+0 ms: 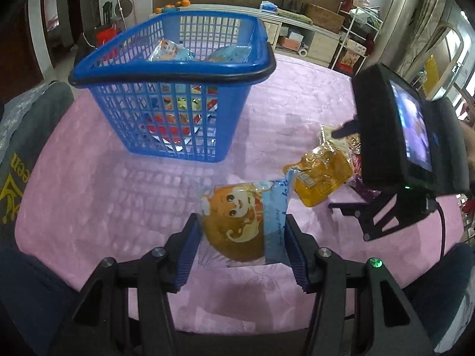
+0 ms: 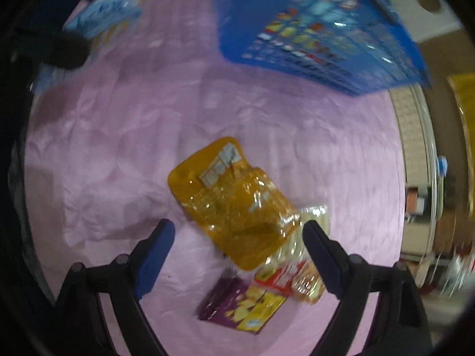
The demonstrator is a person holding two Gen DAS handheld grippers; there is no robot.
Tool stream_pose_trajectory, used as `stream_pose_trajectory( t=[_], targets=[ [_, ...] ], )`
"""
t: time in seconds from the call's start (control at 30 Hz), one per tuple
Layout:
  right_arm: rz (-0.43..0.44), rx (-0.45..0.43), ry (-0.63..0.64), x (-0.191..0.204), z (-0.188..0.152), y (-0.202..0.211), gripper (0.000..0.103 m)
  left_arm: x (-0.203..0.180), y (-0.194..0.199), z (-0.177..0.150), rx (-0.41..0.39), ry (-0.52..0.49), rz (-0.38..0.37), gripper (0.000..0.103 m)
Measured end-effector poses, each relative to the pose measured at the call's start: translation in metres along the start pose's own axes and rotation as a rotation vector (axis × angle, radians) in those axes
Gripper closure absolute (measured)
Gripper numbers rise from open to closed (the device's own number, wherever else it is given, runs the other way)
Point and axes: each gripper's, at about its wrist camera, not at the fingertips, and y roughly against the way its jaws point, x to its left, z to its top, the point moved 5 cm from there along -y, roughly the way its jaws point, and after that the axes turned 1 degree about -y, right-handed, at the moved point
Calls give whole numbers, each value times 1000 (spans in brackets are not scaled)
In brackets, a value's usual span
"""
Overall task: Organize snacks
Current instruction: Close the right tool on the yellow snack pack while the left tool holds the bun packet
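Observation:
My left gripper (image 1: 242,231) is shut on a bun packet (image 1: 246,222), blue and orange with a cartoon face, held above the pink table. The blue basket (image 1: 178,68) stands ahead to the left with several snack packets inside. My right gripper (image 2: 239,237) is open above an orange packet (image 2: 234,204), which lies between its fingers. A clear cracker packet (image 2: 299,267) and a purple chip packet (image 2: 240,305) lie just beside it. The right gripper also shows in the left wrist view (image 1: 400,136), over the orange packet (image 1: 320,175). The bun packet shows blurred in the right wrist view (image 2: 107,14).
The pink cloth (image 1: 89,178) covers the table. A dark garment (image 1: 17,154) lies at the left edge. Shelves and boxes (image 1: 311,26) stand behind the table. The basket (image 2: 326,35) is up and right of the right gripper.

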Motion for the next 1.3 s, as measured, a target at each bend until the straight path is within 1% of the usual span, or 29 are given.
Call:
stream_pose_trajectory(
  t=[0.1, 0.17, 0.23, 0.3, 0.4, 0.47, 0.5, 0.57, 0.63, 0.67, 0.73, 0.8, 0.9, 0.97, 1.03, 1.1, 1.13, 1.2, 1.3],
  targets=[
    [40, 2, 68, -4, 7, -4, 11, 2, -5, -1, 8, -5, 7, 50],
    [85, 21, 120, -4, 9, -6, 10, 2, -10, -3, 16, -6, 5, 50],
    [146, 47, 151, -6, 14, -11, 10, 1, -12, -6, 26, 6, -13, 50],
    [211, 70, 158, -11, 20, -17, 10, 1, -16, -5, 30, 7, -28, 50],
    [318, 102, 135, -20, 23, -27, 10, 1, -19, -5, 31, 2, -16, 50],
    [369, 101, 130, -22, 24, -29, 16, 2, -20, -4, 26, -1, 1, 50],
    [379, 93, 134, -26, 24, -31, 21, 3, -21, -2, 25, -1, 6, 50],
    [379, 79, 145, -27, 25, -29, 28, 2, -20, -1, 24, 2, 12, 50],
    [376, 61, 153, -21, 23, -24, 40, 1, -22, 2, 23, 8, 10, 50],
    [377, 54, 150, -18, 22, -22, 43, 0, -22, 2, 20, 6, 10, 50],
    [364, 28, 147, -8, 21, -15, 64, -2, -23, 2, 14, -7, 24, 50],
    [343, 16, 146, -2, 20, -14, 70, -5, -22, 0, 8, -20, 34, 50],
    [348, 2, 116, 13, 16, -5, 74, -9, -19, 1, -5, -26, 38, 50],
    [340, -7, 101, 22, 14, 6, 74, -10, -12, 2, -20, -26, 36, 50],
    [336, -24, 82, 23, 14, 16, 78, -9, -5, 1, -39, -33, 44, 50],
    [332, -53, 58, 27, 17, 32, 78, -9, 4, 0, -56, -37, 54, 50],
    [329, -67, 51, 22, 16, 37, 78, -9, 8, 0, -65, -36, 57, 50],
    [310, -95, 42, 26, 18, 54, 78, -8, 19, 0, -85, -31, 55, 50],
    [287, -126, 26, 30, 20, 73, 78, -9, 33, 1, -118, -38, 71, 50]
  ],
)
